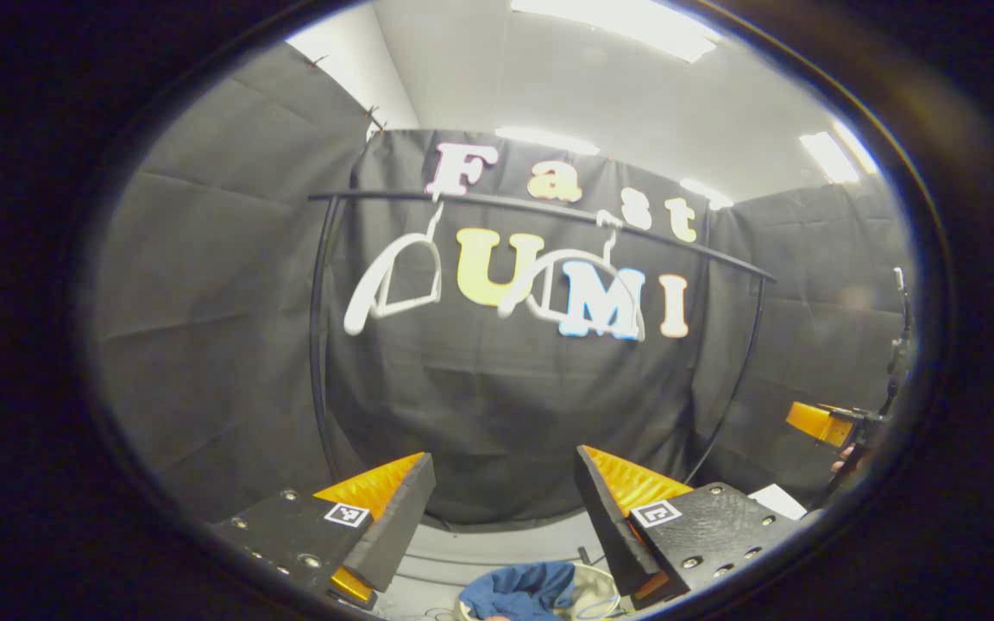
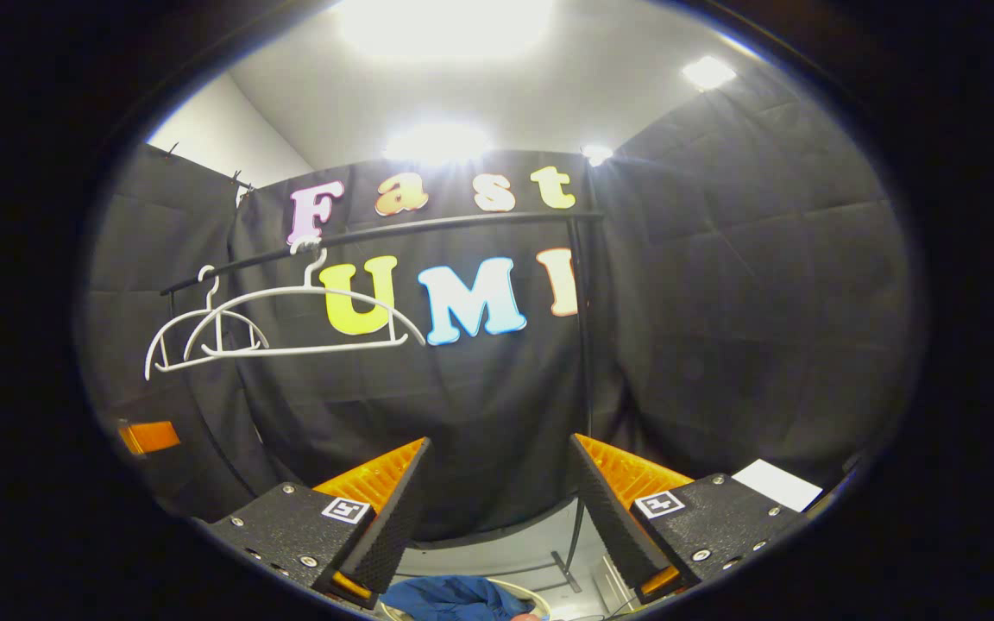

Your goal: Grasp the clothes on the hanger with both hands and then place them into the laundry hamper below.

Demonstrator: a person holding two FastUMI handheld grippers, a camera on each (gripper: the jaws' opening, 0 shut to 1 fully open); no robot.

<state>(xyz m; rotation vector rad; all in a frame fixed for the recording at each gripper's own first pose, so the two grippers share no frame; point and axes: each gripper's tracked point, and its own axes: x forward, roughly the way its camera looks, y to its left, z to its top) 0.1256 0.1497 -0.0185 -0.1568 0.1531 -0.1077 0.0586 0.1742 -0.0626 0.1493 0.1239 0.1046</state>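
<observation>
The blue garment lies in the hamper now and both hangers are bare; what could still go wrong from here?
1. The blue garment bunches at one side of the hamper, so part may hang over the rim and slide out.
2. The two white hangers hang loose on the rail; a rising gripper could knock one off.

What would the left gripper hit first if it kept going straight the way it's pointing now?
The left gripper is open with nothing between its fingers. Straight ahead the way looks free up to the black cloth wall, beneath the white hangers; depth is hard to judge.
</observation>
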